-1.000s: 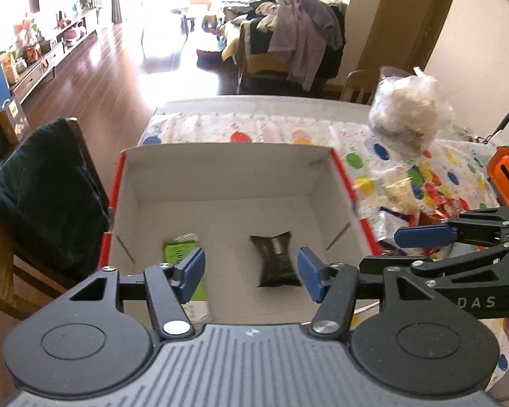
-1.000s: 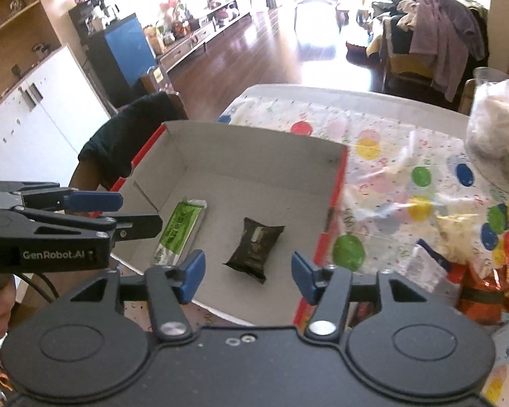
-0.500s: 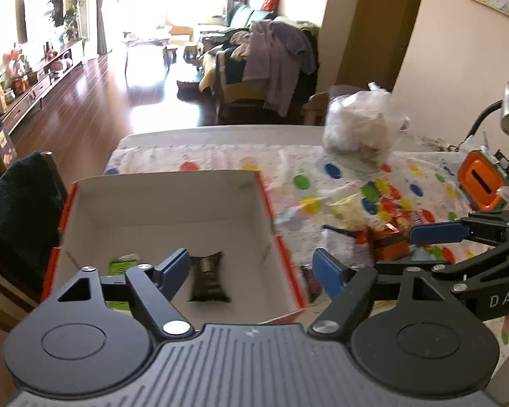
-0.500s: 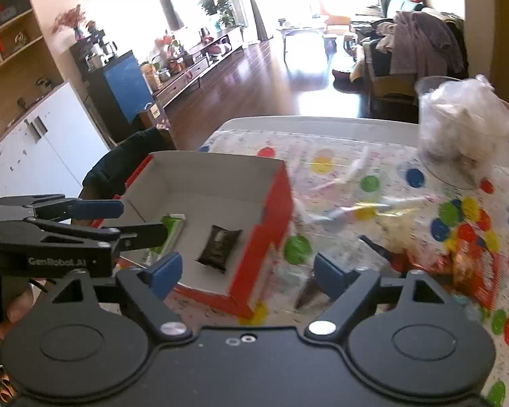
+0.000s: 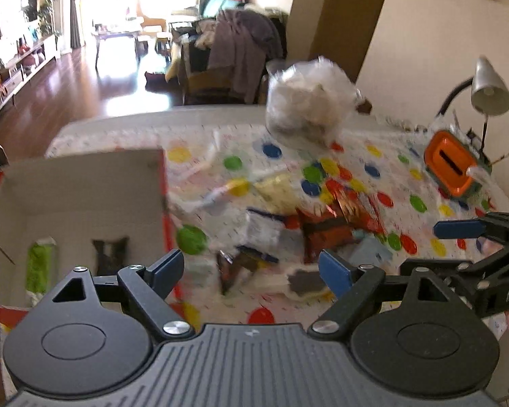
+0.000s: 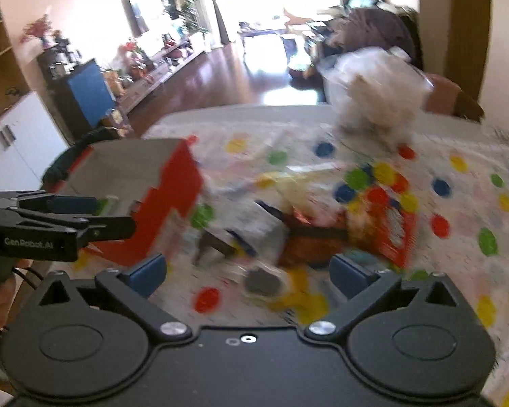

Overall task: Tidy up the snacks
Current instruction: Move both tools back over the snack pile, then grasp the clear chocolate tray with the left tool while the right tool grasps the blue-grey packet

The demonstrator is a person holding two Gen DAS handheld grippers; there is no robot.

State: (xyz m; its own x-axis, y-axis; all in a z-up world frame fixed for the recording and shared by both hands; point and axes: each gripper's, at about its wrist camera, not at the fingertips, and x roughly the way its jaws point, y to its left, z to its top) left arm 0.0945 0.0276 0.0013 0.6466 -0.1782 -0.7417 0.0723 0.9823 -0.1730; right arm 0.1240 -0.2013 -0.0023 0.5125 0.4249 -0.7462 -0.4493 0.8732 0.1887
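Observation:
A red-edged cardboard box (image 5: 85, 183) sits at the left of the dotted table; it holds a green snack bar (image 5: 39, 264) and a dark packet (image 5: 111, 251). A heap of loose snack packets (image 5: 322, 220) lies right of the box, also in the right wrist view (image 6: 322, 224). My left gripper (image 5: 251, 271) is open and empty over the near edge of the heap. My right gripper (image 6: 247, 271) is open and empty above the heap's near packets. The box shows at the left in the right wrist view (image 6: 152, 196). Both views are motion-blurred.
A clear bag of pale food (image 5: 305, 101) stands at the table's far side. An orange box (image 5: 451, 166) and a desk lamp (image 5: 488, 88) are at the far right. A chair with a dark jacket (image 6: 85, 142) stands left of the table.
Both grippers have swung right, from over the box to over the snack heap. Both jaws have opened wider. The snacks in the box have not moved.

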